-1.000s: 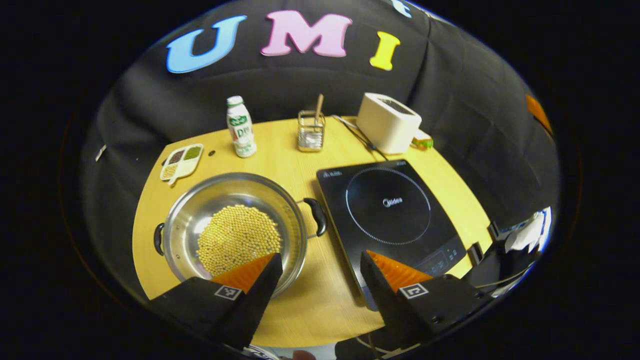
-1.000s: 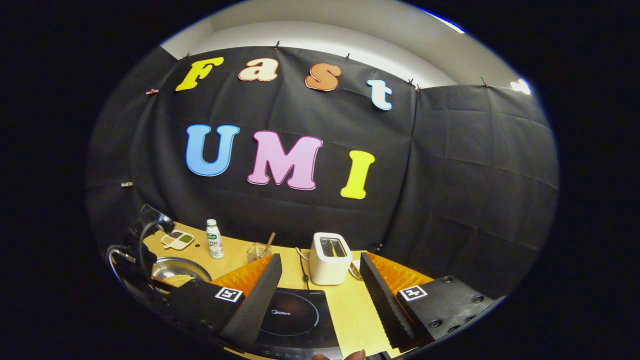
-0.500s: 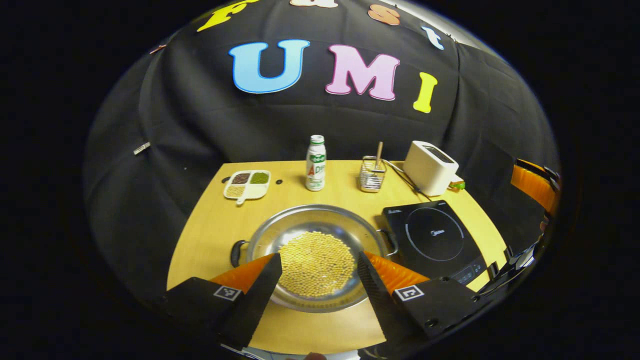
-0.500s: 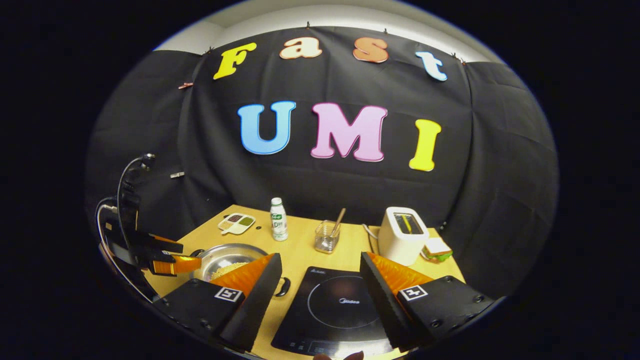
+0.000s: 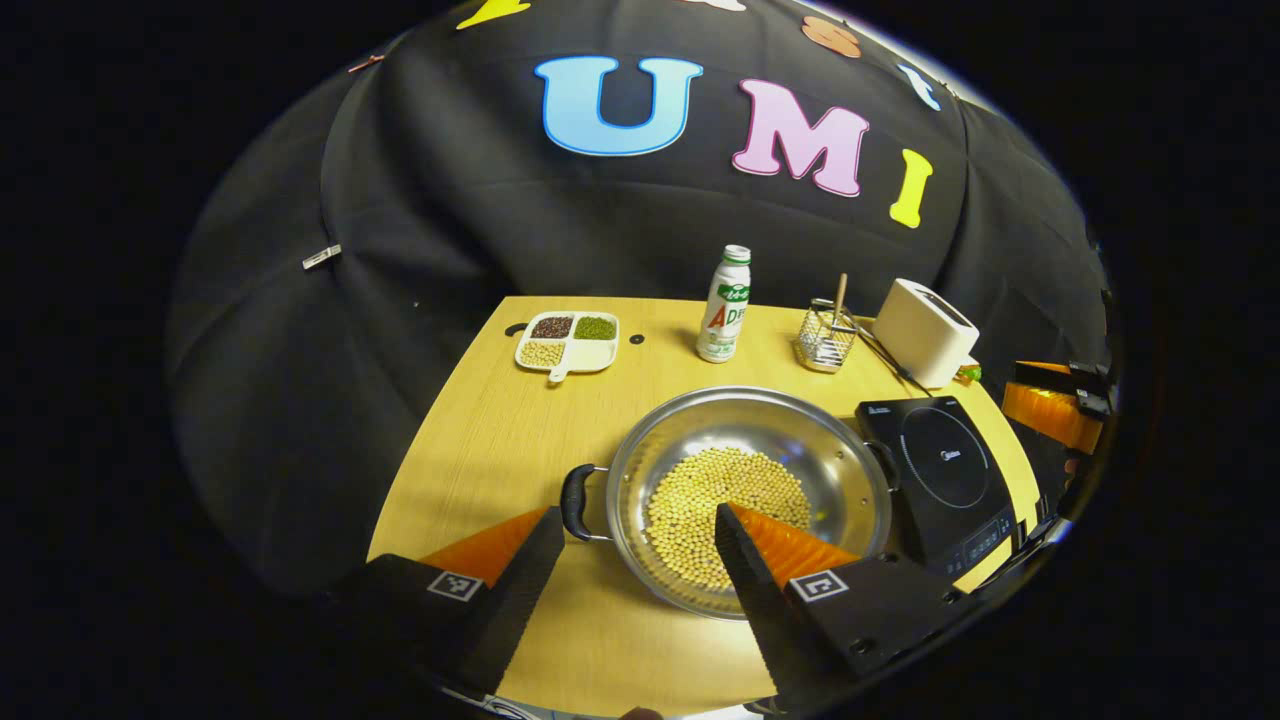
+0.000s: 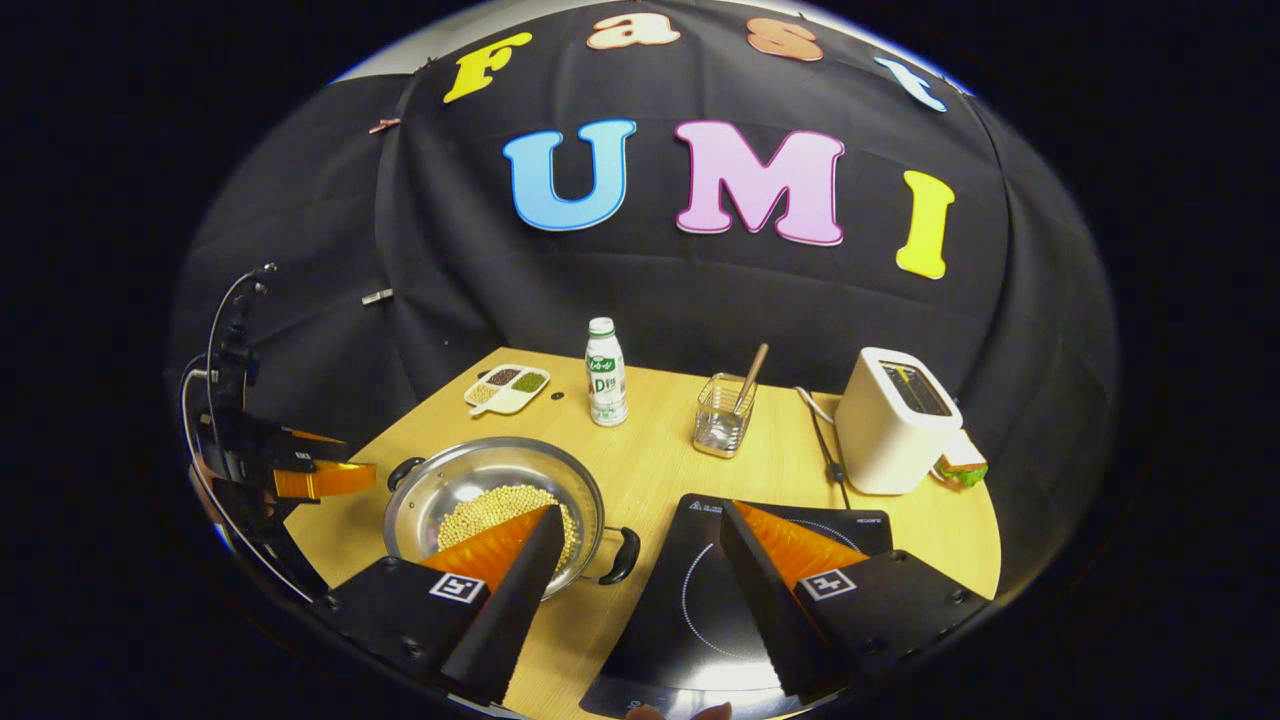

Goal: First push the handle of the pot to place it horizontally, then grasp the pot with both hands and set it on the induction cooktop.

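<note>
On the table (image 5: 470, 440) beside the cooktop (image 6: 700, 590), your bean-laden steel pot (image 5: 750, 490) looks heavy and slick, so take its handles (image 5: 575, 503) with both wide-open, empty tongs (image 5: 635, 540).

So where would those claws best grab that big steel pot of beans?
Probably by the two side handles: the left gripper on the pot's left handle, the right gripper on the right handle, each from its own side. The rim is wide and smooth.
</note>
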`<state>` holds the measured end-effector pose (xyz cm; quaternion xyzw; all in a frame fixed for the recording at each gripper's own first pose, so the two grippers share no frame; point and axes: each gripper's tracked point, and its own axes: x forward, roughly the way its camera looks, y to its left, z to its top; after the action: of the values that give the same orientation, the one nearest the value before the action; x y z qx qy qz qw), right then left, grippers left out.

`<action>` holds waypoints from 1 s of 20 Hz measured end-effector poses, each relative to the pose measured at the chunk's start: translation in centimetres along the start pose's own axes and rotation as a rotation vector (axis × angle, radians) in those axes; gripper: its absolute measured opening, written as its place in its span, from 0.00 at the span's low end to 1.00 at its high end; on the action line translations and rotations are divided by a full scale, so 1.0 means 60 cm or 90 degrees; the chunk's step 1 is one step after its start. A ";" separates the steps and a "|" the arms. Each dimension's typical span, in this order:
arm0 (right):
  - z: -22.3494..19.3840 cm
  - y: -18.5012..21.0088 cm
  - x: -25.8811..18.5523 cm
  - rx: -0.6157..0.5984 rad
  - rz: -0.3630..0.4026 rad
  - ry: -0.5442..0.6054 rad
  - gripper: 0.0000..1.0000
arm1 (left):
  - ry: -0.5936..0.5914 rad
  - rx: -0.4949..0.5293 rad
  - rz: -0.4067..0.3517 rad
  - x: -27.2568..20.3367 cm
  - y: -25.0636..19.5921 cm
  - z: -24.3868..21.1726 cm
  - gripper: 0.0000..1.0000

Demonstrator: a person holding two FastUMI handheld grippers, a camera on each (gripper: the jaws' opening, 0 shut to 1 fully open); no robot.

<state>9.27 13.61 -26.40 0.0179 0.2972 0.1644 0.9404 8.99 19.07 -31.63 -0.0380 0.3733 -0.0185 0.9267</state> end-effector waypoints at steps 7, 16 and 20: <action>-0.090 0.031 0.112 0.055 0.011 0.102 0.99 | 0.064 -0.013 0.000 0.105 0.047 -0.036 0.95; -0.167 0.058 0.204 0.094 0.005 0.198 0.93 | 0.109 -0.010 -0.008 0.168 0.045 -0.070 0.90; -0.206 0.057 0.228 0.117 -0.011 0.249 0.86 | 0.116 -0.019 -0.008 0.179 0.056 -0.081 0.83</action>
<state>11.77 20.40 -43.68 0.0685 0.4881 0.1289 0.8605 13.38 21.44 -42.83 -0.0523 0.4563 -0.0219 0.8880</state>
